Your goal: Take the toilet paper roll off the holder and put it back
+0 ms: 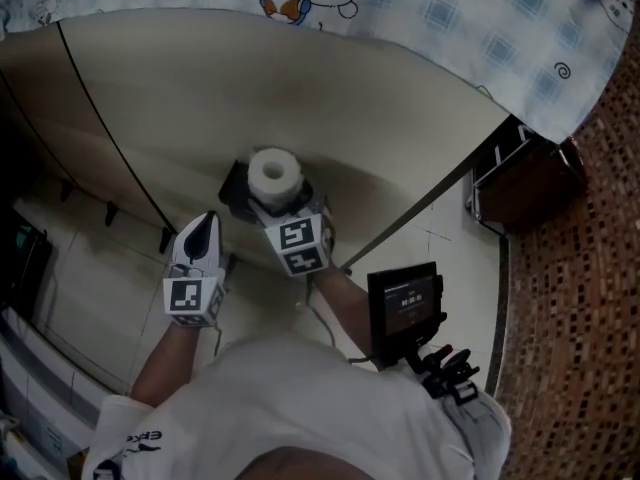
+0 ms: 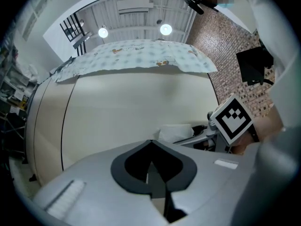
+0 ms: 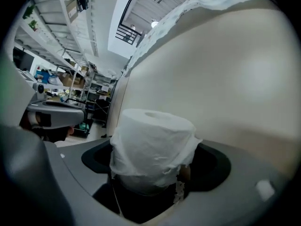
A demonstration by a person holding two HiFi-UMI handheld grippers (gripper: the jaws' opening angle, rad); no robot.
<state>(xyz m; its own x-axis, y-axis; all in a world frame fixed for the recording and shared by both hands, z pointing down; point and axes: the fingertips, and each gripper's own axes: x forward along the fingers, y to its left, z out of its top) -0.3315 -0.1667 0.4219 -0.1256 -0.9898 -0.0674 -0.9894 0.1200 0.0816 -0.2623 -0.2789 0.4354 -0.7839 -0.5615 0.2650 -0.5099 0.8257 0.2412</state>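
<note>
A white toilet paper roll (image 1: 274,172) stands on end on a black holder (image 1: 233,190) fixed to the beige panel. In the right gripper view the roll (image 3: 151,142) has a loose outer sheet and fills the space between the jaws, with dark gaps on both sides. My right gripper (image 1: 276,202) is open around it, its marker cube just below. To the left of the holder my left gripper (image 1: 204,226) is shut and holds nothing. In the left gripper view the shut gripper (image 2: 153,171) points at the panel, with the roll (image 2: 176,132) to its right.
The beige curved panel (image 1: 300,88) has a patterned blue cloth (image 1: 480,18) draped over its top edge. Small hooks (image 1: 110,211) sit on the panel at left. A dark rack (image 1: 520,183) stands on brown mosaic floor (image 1: 585,288) at right. A black screen device (image 1: 405,303) hangs at the person's chest.
</note>
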